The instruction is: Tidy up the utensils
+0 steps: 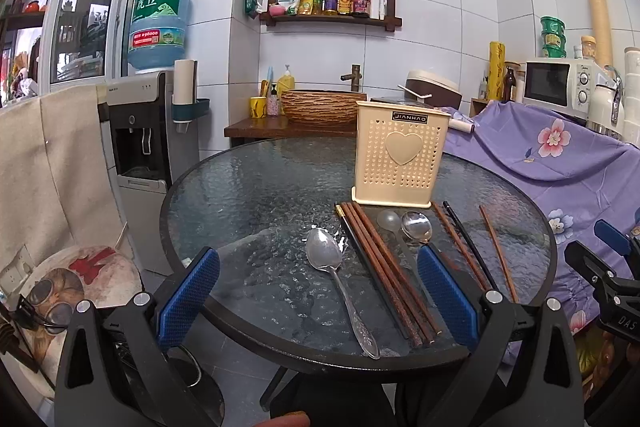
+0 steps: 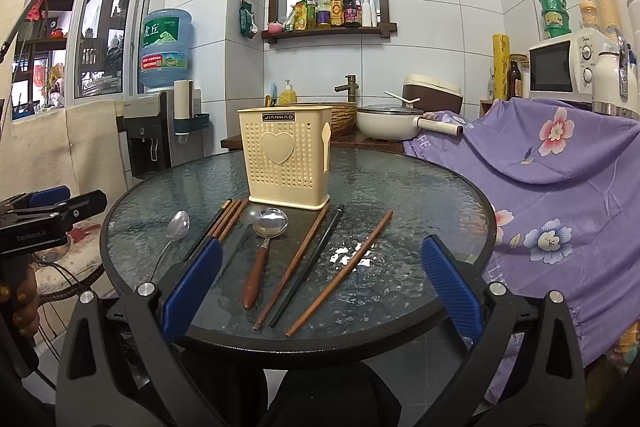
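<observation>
Utensils not yet sorted: every piece lies on the glass table (image 2: 400,187), none seen in the holder.

Utensil holder (image 2: 285,159), cream plastic with a heart panel, stands upright toward the far side of the table; its interior is not visible, and nothing projects above its rim. In front of it, loose on the glass: a metal spoon (image 1: 325,251), a bundle of chopsticks (image 1: 384,267), a clear plastic spoon (image 1: 387,219), a wooden-handled spoon (image 2: 264,239) and three separate chopsticks (image 2: 320,259). Left gripper (image 1: 316,301) and right gripper (image 2: 320,291) both hover at the near table edge, jaws spread wide, nothing between the pads. Judgement: task at its start; all pieces remain to be loaded.
</observation>
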`<state>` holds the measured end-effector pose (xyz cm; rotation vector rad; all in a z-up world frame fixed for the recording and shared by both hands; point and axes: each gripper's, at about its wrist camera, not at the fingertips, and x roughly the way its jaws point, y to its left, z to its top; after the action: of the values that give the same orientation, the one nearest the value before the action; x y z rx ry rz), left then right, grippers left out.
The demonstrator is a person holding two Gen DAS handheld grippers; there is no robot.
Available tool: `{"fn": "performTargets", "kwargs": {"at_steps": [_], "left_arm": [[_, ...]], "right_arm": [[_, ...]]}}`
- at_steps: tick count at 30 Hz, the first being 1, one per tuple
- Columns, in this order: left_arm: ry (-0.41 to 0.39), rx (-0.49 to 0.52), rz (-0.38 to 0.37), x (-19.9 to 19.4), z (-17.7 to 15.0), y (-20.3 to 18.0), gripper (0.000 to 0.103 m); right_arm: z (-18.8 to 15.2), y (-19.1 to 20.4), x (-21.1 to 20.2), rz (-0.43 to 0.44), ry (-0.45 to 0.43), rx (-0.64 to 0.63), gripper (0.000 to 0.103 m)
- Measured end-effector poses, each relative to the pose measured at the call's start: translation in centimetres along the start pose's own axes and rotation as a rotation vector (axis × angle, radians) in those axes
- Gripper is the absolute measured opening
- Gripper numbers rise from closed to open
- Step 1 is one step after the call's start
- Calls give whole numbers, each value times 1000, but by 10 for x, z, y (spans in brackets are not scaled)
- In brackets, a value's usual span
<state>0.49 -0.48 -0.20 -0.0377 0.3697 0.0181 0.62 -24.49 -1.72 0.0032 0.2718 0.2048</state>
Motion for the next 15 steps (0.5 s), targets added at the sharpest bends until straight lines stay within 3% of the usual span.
{"fn": "performTargets", "kwargs": {"at_steps": [15], "left_arm": [[-3,1,-2,-1,-1,4,97]], "right_arm": [[0,1,-1,2,3,3,98]]}}
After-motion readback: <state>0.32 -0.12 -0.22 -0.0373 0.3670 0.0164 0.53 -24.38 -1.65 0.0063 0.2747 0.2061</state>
